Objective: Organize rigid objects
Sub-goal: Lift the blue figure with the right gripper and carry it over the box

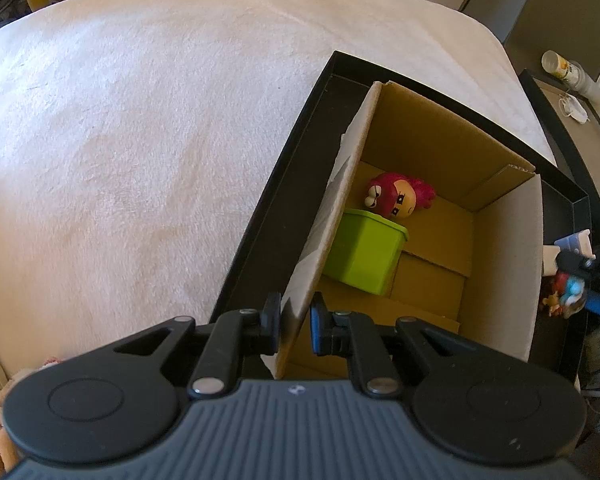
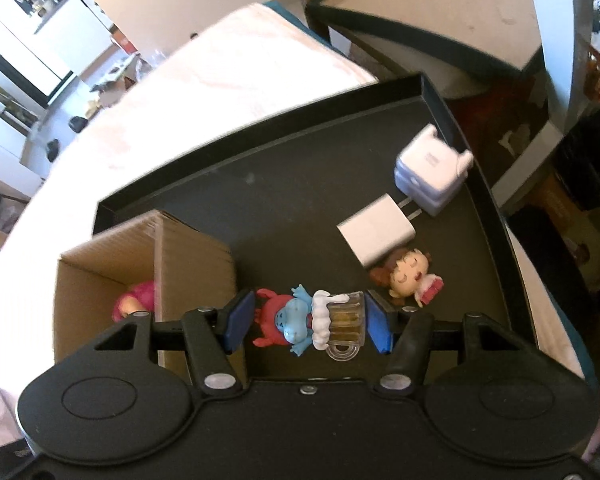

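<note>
A cardboard box [image 1: 428, 152] stands in a black tray [image 1: 260, 240] on a pale blanket. Inside lie a red-haired toy head [image 1: 398, 196] and a green plastic tub [image 1: 366, 254]. My left gripper [image 1: 296, 326] is shut on the box's left wall [image 1: 332, 216]. My right gripper [image 2: 310, 320] is shut on a blue and red figurine with a clear beer mug [image 2: 312, 320], held above the tray [image 2: 284, 200] just right of the box [image 2: 188, 264]. A brown-haired doll [image 2: 406, 278], a white charger [image 2: 374, 232] and a white adapter [image 2: 430, 170] lie on the tray.
The pale blanket [image 1: 140, 140] covers the bed left of and behind the tray. A dark side table [image 2: 440, 12] with a cup and a cable stands beyond the bed edge. Room clutter lies at the far left in the right wrist view.
</note>
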Available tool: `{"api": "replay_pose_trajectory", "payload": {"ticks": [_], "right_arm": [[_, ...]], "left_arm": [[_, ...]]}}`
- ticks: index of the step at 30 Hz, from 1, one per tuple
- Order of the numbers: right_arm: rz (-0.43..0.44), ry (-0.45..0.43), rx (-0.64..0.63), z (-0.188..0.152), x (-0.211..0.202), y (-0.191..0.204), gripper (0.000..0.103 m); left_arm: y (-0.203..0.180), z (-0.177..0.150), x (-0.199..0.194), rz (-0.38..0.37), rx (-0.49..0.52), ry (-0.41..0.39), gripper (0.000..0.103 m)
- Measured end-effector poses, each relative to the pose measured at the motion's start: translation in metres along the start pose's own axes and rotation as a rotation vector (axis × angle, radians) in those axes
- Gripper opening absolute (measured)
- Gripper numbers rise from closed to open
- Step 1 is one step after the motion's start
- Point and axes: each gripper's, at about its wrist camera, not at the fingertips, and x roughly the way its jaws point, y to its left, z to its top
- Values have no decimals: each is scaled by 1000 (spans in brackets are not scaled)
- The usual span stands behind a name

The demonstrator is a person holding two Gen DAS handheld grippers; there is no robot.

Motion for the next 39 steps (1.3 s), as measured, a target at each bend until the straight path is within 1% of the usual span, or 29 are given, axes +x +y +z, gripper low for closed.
{"api": "replay_pose_trajectory", "payload": {"ticks": [7, 17, 27, 39], "right_arm": [[45, -39, -16, 11, -17, 13, 58], [79, -70, -43, 19, -34, 34, 58], [102, -75, -65, 17, -35, 52, 58], [144, -55, -79, 14, -28, 73, 58]], "left_arm": [[-3, 1, 1, 9, 13, -1, 13], [0, 1, 2, -2, 12, -1, 13], [1, 0, 2, -14, 18, -4, 13], [4, 0, 3, -37, 18, -1, 13]]}}
